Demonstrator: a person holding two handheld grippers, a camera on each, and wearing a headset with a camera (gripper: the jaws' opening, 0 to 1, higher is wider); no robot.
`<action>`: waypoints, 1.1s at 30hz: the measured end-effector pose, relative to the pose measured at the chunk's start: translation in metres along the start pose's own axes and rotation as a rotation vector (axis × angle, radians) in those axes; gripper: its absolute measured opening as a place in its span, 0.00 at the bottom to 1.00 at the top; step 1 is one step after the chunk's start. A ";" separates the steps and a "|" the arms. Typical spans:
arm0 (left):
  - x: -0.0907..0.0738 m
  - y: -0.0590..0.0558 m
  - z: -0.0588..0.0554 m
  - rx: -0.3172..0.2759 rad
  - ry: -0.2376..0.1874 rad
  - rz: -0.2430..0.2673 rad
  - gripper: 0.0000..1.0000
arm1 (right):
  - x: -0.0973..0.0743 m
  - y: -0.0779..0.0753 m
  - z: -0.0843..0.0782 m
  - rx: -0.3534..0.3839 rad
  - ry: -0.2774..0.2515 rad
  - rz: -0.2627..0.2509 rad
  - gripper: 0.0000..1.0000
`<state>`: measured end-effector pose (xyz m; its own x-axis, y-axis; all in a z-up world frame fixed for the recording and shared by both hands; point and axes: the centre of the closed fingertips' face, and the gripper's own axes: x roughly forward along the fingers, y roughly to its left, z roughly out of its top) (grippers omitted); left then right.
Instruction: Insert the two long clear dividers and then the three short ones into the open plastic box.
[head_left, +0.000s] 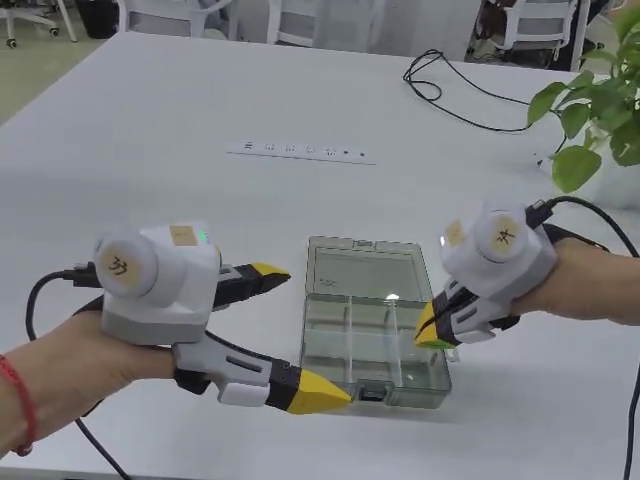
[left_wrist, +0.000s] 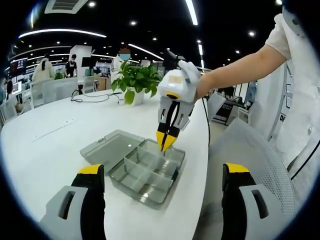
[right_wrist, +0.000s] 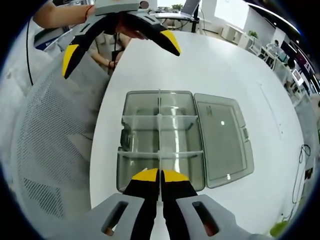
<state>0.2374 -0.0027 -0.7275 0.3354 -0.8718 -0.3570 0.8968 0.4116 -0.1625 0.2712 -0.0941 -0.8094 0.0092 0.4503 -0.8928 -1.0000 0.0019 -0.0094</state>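
The clear plastic box (head_left: 325, 345) lies open on the white table with its lid (head_left: 365, 268) flat behind it. Clear dividers (right_wrist: 160, 117) split it into several compartments. My right gripper (head_left: 430, 328) points down at the box's right end. Its jaws are shut on the edge of a thin clear divider (right_wrist: 159, 145) that runs lengthwise down the middle of the box (right_wrist: 137, 135). My left gripper (head_left: 297, 332) hovers open just left of the box, holding nothing. In the left gripper view, the right gripper (left_wrist: 165, 142) stands over the box (left_wrist: 145, 177).
A power strip (head_left: 300, 150) lies on the table (head_left: 150, 130) behind the box. A black cable (head_left: 450, 90) and a potted plant (head_left: 590, 110) are at the far right. A white mesh chair (right_wrist: 45, 150) stands at the table's near edge.
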 end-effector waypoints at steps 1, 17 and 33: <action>0.000 0.001 0.000 0.000 0.000 0.001 1.00 | 0.001 0.000 0.000 0.001 0.001 0.000 0.03; 0.001 0.002 0.002 -0.006 -0.011 0.001 0.99 | -0.014 -0.001 0.007 -0.009 0.049 0.008 0.03; 0.001 0.002 0.002 -0.001 -0.010 -0.001 0.99 | -0.021 -0.002 0.009 0.025 0.058 0.017 0.03</action>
<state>0.2398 -0.0035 -0.7260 0.3377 -0.8747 -0.3476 0.8966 0.4114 -0.1640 0.2733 -0.0951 -0.7866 -0.0079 0.3978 -0.9174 -0.9997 0.0171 0.0160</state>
